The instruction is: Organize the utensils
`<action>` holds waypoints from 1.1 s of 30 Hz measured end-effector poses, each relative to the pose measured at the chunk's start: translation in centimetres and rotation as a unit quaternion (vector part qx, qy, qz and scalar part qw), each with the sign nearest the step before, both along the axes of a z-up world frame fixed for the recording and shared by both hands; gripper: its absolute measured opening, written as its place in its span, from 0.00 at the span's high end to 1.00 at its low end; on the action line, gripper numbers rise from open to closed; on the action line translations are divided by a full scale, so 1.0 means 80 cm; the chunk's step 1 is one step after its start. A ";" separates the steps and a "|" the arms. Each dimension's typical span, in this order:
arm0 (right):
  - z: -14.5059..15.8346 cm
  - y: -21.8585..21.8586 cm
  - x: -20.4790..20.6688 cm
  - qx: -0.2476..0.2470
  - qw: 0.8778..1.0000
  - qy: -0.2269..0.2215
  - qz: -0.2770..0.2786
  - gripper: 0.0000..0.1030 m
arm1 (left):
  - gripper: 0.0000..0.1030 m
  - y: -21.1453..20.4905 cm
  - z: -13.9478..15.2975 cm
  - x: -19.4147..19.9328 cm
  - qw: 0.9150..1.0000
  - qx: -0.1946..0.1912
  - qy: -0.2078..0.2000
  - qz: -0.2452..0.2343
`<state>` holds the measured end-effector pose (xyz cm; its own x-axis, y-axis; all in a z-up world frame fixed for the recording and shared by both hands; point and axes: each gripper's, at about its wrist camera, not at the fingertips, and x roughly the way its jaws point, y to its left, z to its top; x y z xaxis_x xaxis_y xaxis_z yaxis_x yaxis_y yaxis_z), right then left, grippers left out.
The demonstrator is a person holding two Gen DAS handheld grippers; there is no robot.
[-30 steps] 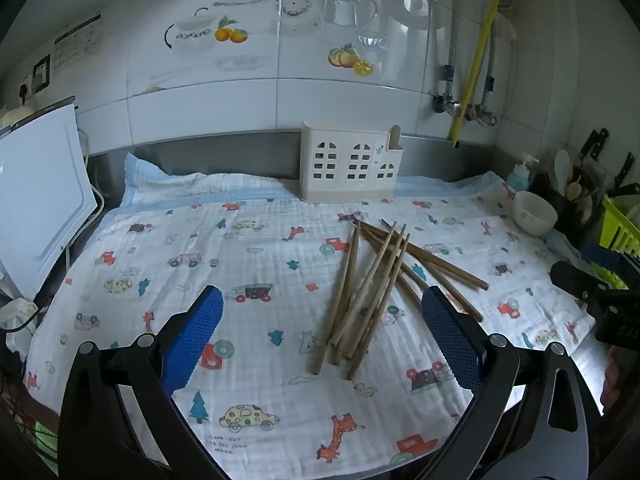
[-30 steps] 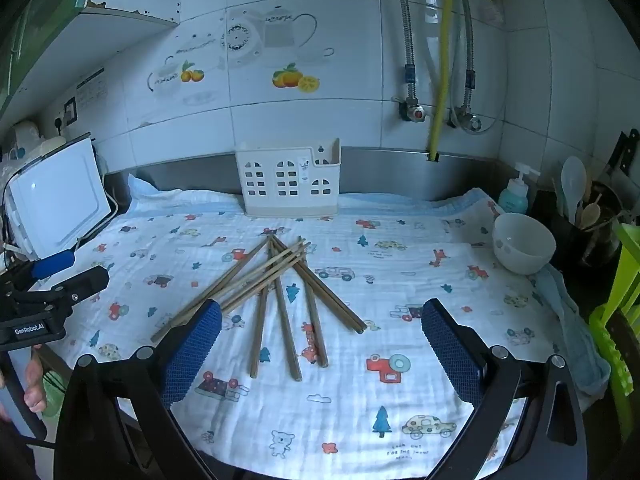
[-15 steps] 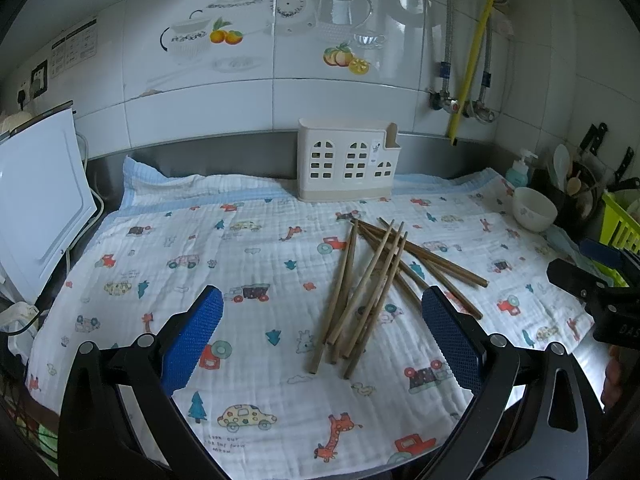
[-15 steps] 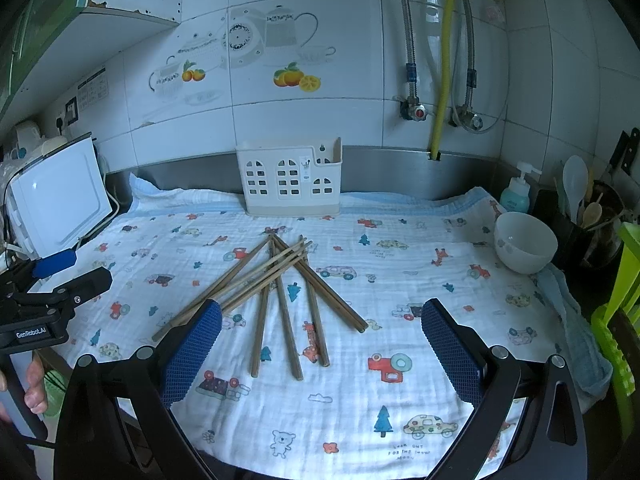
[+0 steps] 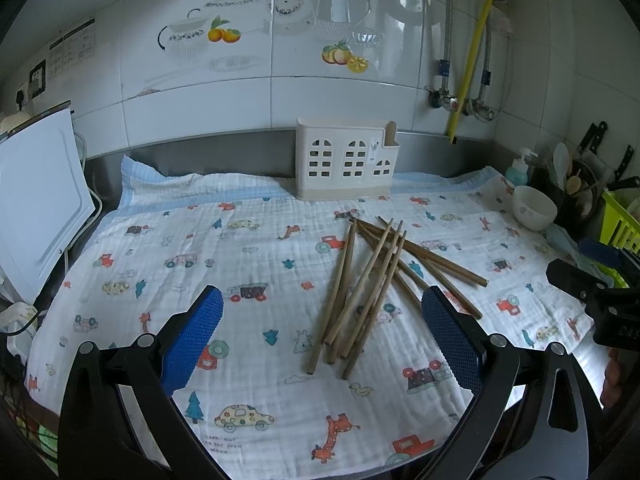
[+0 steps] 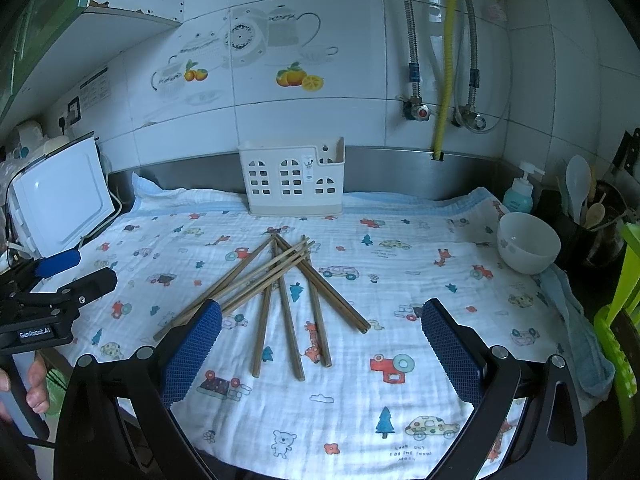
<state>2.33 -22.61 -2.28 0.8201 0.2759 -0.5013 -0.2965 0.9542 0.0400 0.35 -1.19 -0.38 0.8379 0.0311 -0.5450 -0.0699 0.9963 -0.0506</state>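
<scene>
Several wooden chopsticks point(image 5: 372, 280) lie in a loose crossed pile on a white cloth with cartoon prints point(image 5: 248, 264). The pile also shows in the right wrist view point(image 6: 280, 288). A cream utensil holder with window cut-outs point(image 5: 346, 164) stands upright at the back against the wall; it also shows in the right wrist view point(image 6: 294, 178). My left gripper point(image 5: 322, 340) is open and empty, hovering in front of the near ends of the chopsticks. My right gripper point(image 6: 320, 346) is open and empty, also just in front of the pile.
A white bowl point(image 6: 528, 242) sits at the right of the cloth, with a soap bottle point(image 6: 520, 192) and a utensil pot point(image 6: 592, 216) behind it. A white board point(image 5: 36, 208) leans at the left. A green rack point(image 6: 618, 320) stands at the right edge.
Both grippers have moved slightly forward toward the chopsticks. Both stay open. The chopsticks and holder have not moved.
</scene>
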 end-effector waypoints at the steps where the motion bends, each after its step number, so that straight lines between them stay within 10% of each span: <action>1: -0.001 0.001 0.000 0.000 1.000 0.000 0.001 0.06 | 0.05 0.000 0.000 0.000 1.000 0.000 0.000 0.000; 20: -0.008 0.000 0.006 0.003 1.000 0.004 0.005 0.06 | 0.06 0.001 -0.008 0.012 1.000 -0.007 0.009 -0.008; 33: -0.030 -0.004 0.019 0.003 1.000 0.023 0.015 0.07 | 0.49 0.006 -0.041 0.029 0.997 -0.007 0.042 -0.058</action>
<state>3.87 -22.95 -4.66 0.7875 0.3039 -0.5362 -0.3231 0.9444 0.0607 2.69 -0.71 -3.66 0.7868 -0.0709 -0.6132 0.0408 0.9972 -0.0630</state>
